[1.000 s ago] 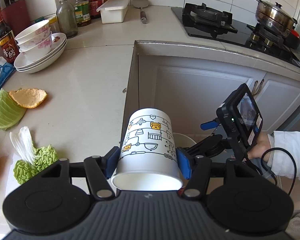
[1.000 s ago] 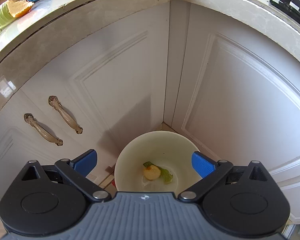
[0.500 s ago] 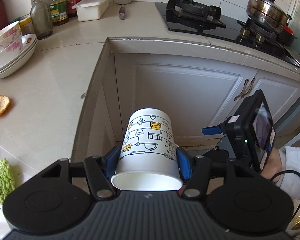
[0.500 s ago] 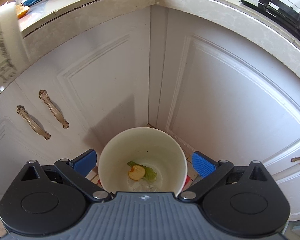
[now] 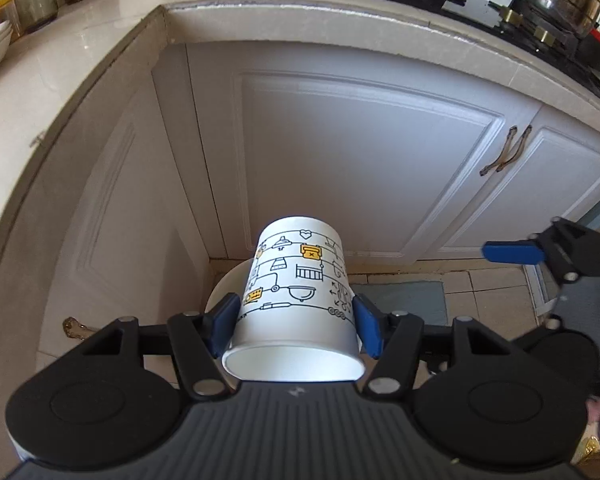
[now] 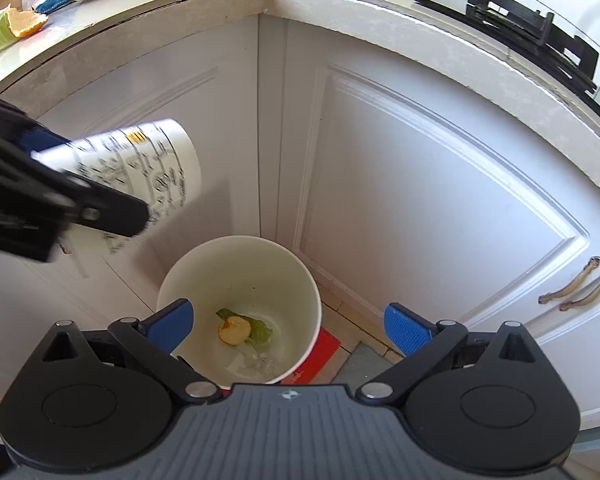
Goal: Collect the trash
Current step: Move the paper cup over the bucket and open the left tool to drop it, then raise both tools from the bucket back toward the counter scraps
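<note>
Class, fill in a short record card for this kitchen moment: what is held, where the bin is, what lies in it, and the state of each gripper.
held item: printed paper cup, tilted, base pointing away
holder: left gripper, jaws closed on the cup's sides
bin: white waste bin on the floor in the cabinet corner
bin contents: piece of fruit, green leaf scrap
right gripper: jaws open, empty, above the bin
cup position: up and left of the bin, not in it

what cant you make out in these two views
- Inside of the paper cup: left wrist view, the mouth faces the camera body, which cuts it off.
- Print on the cup: right wrist view, smeared by motion blur.
- Most of the bin: left wrist view, behind the cup.
- Clear scrap at the bin bottom: right wrist view, too faint to name.
</note>
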{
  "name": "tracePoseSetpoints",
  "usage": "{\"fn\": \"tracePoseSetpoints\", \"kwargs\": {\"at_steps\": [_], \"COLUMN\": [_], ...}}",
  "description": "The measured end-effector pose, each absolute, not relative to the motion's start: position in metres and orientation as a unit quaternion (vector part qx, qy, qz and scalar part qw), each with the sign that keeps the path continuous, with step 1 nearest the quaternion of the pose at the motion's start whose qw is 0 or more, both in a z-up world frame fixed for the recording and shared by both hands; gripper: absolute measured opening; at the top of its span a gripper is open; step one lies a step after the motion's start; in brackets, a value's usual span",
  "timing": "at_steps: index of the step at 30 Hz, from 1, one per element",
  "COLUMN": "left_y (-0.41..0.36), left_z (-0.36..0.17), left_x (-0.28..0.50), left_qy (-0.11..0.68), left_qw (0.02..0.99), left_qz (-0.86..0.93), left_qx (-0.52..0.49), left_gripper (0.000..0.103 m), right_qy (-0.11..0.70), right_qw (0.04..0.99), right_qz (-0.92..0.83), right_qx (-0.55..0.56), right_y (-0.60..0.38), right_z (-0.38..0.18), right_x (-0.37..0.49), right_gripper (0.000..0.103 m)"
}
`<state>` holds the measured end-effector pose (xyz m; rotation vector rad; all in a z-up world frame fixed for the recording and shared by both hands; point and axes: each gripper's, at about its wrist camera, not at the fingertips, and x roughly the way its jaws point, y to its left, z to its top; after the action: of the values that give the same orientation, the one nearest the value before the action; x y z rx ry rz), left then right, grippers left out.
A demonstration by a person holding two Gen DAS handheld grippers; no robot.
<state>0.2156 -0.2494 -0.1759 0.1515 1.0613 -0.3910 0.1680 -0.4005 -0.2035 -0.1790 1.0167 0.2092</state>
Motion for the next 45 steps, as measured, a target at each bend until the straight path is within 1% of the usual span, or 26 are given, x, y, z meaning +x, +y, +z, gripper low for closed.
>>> {"fn": "tracePoseSetpoints", "kwargs": {"at_steps": [8,11,13,14,15,18,27,37,45], "left_y": [-0.270,-0.276,-0.281,-0.283,-0.285,-0.290,-0.292,-0.276,-0.251], "left_z": [-0.239,-0.255,-0.262,-0.265,-0.265,-0.263,-0.234,-0.201,-0.146], "left_x": [0.244,0.251,0.254,0.255,0.256,0.256,0.255,0.242,0.216], "left_qy": [0.531,0.531,0.527,0.524,0.521,0.516,0.492,0.481,0.455], "left_qw": [0.830,0.830,0.833,0.834,0.836,0.837,0.846,0.854,0.864], "left_qz": [-0.159,-0.153,-0.149,-0.149,-0.150,-0.160,-0.181,-0.176,-0.200], "left_qx": [0.068,0.071,0.077,0.081,0.082,0.087,0.102,0.094,0.078], "left_gripper": [0.061,0.064,0.079,0.091,0.092,0.092,0.092,0.092,0.092], "right_qy": [0.481,0.480,0.479,0.481,0.482,0.486,0.488,0.486,0.478], "right_qw": [0.869,0.871,0.873,0.872,0.872,0.871,0.870,0.870,0.872], "right_qz": [0.085,0.077,0.072,0.069,0.065,0.058,0.052,0.068,0.071], "right_qx": [-0.071,-0.066,-0.060,-0.059,-0.058,-0.052,-0.042,-0.052,-0.073], "right_y": [-0.423,-0.427,-0.430,-0.431,-0.433,-0.437,-0.439,-0.427,-0.418], "right_z": [-0.194,-0.191,-0.190,-0.191,-0.192,-0.192,-0.190,-0.181,-0.155], "right_x": [0.152,0.147,0.144,0.144,0.144,0.141,0.140,0.145,0.147], "right_gripper": [0.103,0.103,0.103,0.103,0.103,0.103,0.103,0.103,0.103]}}
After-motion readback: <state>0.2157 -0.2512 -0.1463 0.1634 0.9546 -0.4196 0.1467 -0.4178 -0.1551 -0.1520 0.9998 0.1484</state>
